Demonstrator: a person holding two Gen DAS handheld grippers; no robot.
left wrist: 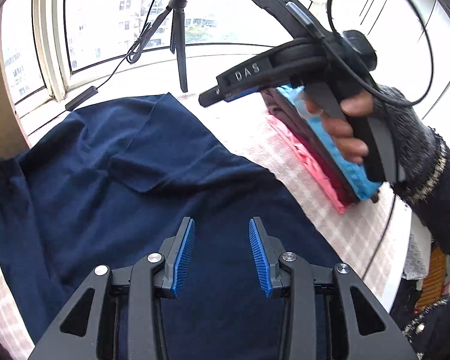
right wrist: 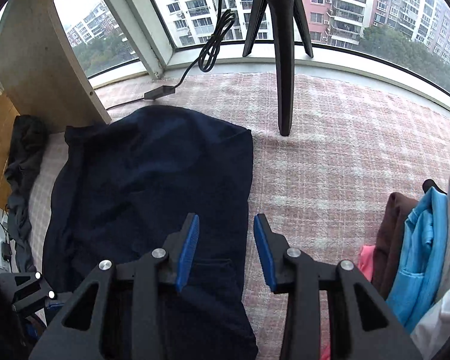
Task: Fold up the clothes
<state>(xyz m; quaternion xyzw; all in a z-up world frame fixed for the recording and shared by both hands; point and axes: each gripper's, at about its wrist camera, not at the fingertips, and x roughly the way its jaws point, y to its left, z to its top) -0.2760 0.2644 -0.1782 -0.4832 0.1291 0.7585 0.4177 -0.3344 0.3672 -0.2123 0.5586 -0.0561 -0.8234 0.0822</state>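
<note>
Navy garment (left wrist: pixel 129 180) spread rumpled on pink checked cloth (right wrist: pixel 330 165), both tools above it, empty.

Hung at 6 o'clock in the left wrist view: left gripper (left wrist: pixel 221 256), jaws wide apart, nothing between the pads, dark fabric beneath. Seen at 2 o'clock there, held in a hand (left wrist: pixel 345 126): right gripper (right wrist: pixel 226 250), likewise spread wide and gripping nothing, poised over the garment's right edge. Lay further right, at 4 o'clock in the right view: pile of coloured clothes (right wrist: pixel 417 255). Judged risky: pinching the checked cloth together with the hem, dragging both; catching one layer only over the ridges, leaving a crooked fold; sweeping fabric into the tripod (right wrist: pixel 285 60) at 12 o'clock.
</note>
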